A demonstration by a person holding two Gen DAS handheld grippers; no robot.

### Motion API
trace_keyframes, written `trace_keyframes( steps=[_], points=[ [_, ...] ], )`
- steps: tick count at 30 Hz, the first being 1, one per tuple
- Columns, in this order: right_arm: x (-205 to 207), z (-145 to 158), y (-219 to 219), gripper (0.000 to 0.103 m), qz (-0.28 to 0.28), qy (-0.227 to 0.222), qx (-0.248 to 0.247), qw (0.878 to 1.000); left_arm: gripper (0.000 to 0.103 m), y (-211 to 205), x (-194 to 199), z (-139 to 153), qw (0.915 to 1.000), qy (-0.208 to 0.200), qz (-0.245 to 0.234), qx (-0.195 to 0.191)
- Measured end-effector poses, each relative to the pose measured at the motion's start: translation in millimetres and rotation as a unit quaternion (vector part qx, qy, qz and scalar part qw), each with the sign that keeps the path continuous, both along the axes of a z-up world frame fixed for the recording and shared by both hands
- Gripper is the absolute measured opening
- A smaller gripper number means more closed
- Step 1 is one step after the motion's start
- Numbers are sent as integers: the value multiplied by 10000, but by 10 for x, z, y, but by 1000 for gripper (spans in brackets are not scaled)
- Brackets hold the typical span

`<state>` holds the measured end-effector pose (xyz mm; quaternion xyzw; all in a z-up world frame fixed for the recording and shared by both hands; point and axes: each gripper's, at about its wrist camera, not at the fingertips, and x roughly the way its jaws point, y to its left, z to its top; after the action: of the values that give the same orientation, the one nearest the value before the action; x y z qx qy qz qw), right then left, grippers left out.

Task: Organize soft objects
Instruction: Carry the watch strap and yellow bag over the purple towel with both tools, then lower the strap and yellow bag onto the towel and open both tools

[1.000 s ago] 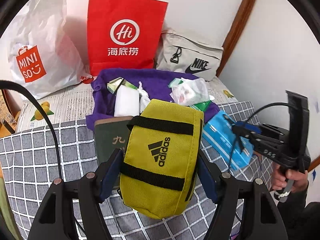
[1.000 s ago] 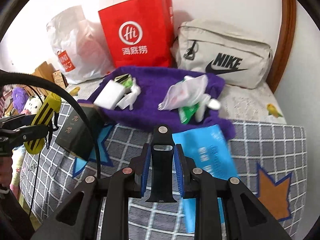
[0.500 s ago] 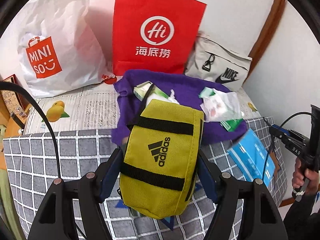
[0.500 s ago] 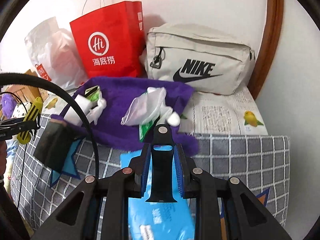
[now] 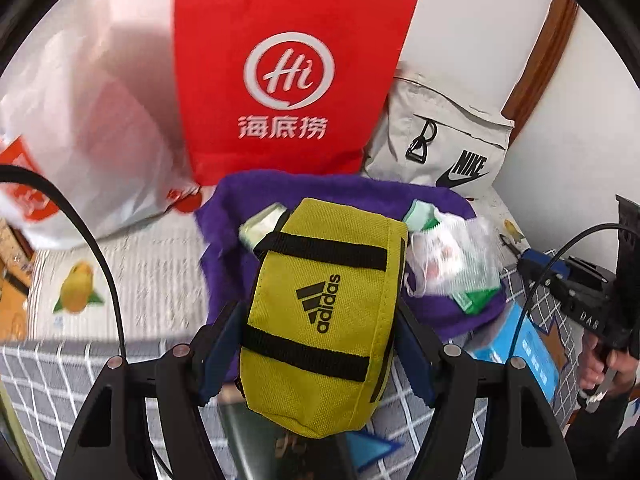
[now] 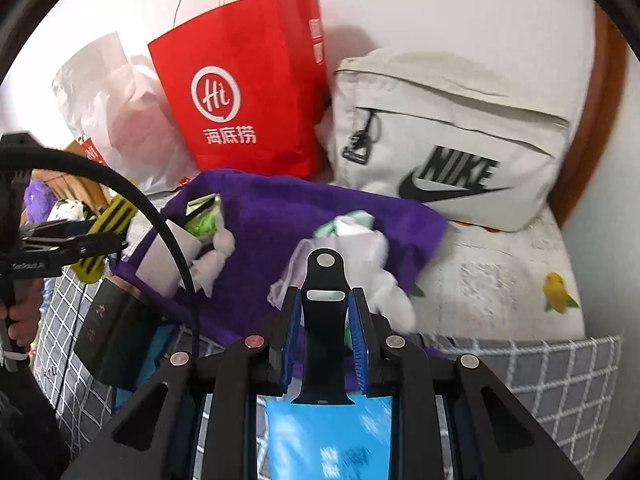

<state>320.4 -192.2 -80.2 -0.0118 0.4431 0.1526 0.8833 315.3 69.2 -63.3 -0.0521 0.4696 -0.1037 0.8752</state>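
Left wrist view: the left tongs (image 5: 320, 356) are clamped on the yellow Adidas pouch (image 5: 320, 320), held above the purple towel (image 5: 440, 312) on the bed. Right wrist view: the right tongs (image 6: 324, 344) are clamped on a black watch strap (image 6: 323, 336), before the grey Nike bag (image 6: 460, 128) and red paper bag (image 6: 248, 92).

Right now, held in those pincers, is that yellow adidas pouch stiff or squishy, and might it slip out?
Probably squishy: the yellow adidas pouch is woven fabric with rounded, bulging sides. It looks light for its size, since the left gripper holds it up by its sides alone. Slipping seems unlikely; the weave looks coarse and the pads press in from both sides.
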Motion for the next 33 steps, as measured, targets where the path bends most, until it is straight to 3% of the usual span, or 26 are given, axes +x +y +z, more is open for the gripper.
trace_keyframes(
  steps=[5,14,28,30,33],
  points=[
    [260,-135,210,24,290,206,18,9994,70,-126,318,-59,9999,75,-145,56],
    [609,-551,557,25,767,762,-407,9933,70,-160,602,-238,9994,259,-213,29],
    [745,-796,685,27,816,1096,-546,9891,71,-223,792,-373,9984,421,-357,92],
    [759,-796,683,30,879,1179,-499,9879,71,-262,811,-376,9982,424,-401,135],
    [802,-795,704,42,977,1170,-421,9874,72,-301,838,-383,9978,451,-439,184]
  ],
)
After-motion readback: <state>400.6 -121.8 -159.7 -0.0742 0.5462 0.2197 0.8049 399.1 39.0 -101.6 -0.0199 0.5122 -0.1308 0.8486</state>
